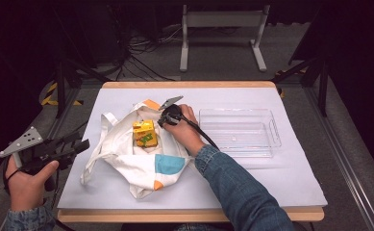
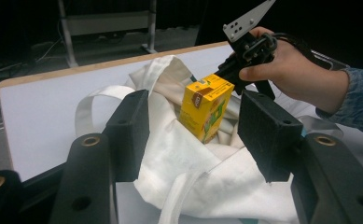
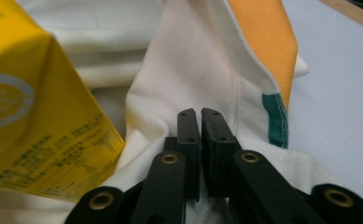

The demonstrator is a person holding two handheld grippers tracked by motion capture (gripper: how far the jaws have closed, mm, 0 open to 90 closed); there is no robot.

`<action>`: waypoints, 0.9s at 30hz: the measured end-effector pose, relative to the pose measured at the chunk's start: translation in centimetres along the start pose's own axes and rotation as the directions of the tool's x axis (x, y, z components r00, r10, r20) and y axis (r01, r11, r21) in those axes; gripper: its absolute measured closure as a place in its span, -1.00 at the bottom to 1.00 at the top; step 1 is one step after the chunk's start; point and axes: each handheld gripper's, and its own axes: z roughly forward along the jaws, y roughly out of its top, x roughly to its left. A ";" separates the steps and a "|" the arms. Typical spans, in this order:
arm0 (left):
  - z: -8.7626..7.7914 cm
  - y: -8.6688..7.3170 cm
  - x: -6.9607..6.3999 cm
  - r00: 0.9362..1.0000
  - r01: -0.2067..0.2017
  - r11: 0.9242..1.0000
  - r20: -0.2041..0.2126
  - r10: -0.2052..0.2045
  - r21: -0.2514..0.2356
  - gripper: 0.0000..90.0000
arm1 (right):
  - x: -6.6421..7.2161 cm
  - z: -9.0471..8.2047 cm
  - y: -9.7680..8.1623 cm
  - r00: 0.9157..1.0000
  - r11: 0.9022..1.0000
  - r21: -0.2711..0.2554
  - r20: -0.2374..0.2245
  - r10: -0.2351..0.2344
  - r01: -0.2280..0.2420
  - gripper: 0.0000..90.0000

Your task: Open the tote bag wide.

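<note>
Carton: yellow, in white bag, mid-table.
Handling: probably light, stiff; grip its flat sides.
Right gripper: jaws almost together, at bag cloth.
Left gripper: spread, empty, near left.

place: lab or recording studio | signs: dark curtained walls, loose cables on floor, stand legs, white-topped desk

No word, brand or number can be made out. The yellow carton carries blocks of small dark print on its side panel and a pale round emblem, both too blurred to make out in the right gripper view; its top face shows a small label, likewise illegible.
</note>
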 end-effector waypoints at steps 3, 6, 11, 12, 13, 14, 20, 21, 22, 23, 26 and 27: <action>0.0 0.0 0.0 1.000 -0.002 1.000 0.001 0.002 -0.001 -0.01 | -0.1 0.5 -0.4 1.000 1.000 0.025 0.004 0.012 -0.012 0.92; 0.0 0.1 0.0 1.000 -0.002 1.000 0.002 0.002 -0.004 -0.01 | -0.2 1.0 -0.9 1.000 0.998 0.060 -0.001 0.030 -0.030 0.92; 0.1 0.2 0.0 1.000 -0.001 1.000 0.004 0.001 -0.009 -0.01 | -0.5 1.2 -1.3 0.997 0.995 0.068 -0.005 0.078 -0.078 0.93; 0.1 0.2 0.1 1.000 -0.002 1.000 0.004 0.002 -0.008 -0.01 | -0.5 1.2 -1.3 0.997 0.995 0.067 -0.002 0.076 -0.076 0.93; 0.1 0.2 0.1 1.000 -0.002 1.000 0.004 0.002 -0.008 -0.01 | -0.5 1.2 -1.3 0.997 0.995 0.067 -0.002 0.076 -0.076 0.93; 0.1 0.2 0.1 1.000 -0.004 1.000 0.005 0.004 -0.007 -0.01 | -0.4 1.2 -1.3 0.997 0.995 0.063 0.002 0.075 -0.075 0.92; 0.4 0.4 0.2 1.000 -0.002 1.000 0.010 0.002 -0.007 -0.01 | 0.0 0.3 -1.0 0.999 0.998 0.026 0.013 0.051 -0.051 0.81; 0.5 0.4 0.3 1.000 -0.002 1.000 0.011 0.002 -0.009 -0.01 | 0.1 0.1 -0.8 0.999 0.999 0.017 0.016 0.048 -0.049 0.78; 0.5 0.4 0.3 1.000 -0.001 1.000 0.012 0.001 -0.010 -0.01 | 0.1 -0.2 -0.7 0.999 0.999 0.008 0.019 0.047 -0.047 0.74; 0.5 0.5 0.3 1.000 -0.004 1.000 0.013 0.004 -0.010 -0.01 | 0.1 -0.5 -0.5 0.999 0.999 -0.003 0.022 0.042 -0.042 0.72; 0.6 0.6 0.3 1.000 -0.003 1.000 0.014 0.004 -0.012 -0.02 | 0.2 -1.3 -0.1 0.999 0.998 -0.039 0.011 0.043 -0.043 0.70; 0.7 0.6 0.4 1.000 -0.002 1.000 0.014 0.002 -0.012 -0.01 | 0.2 -1.6 0.0 0.999 0.998 -0.054 0.002 0.044 -0.043 0.70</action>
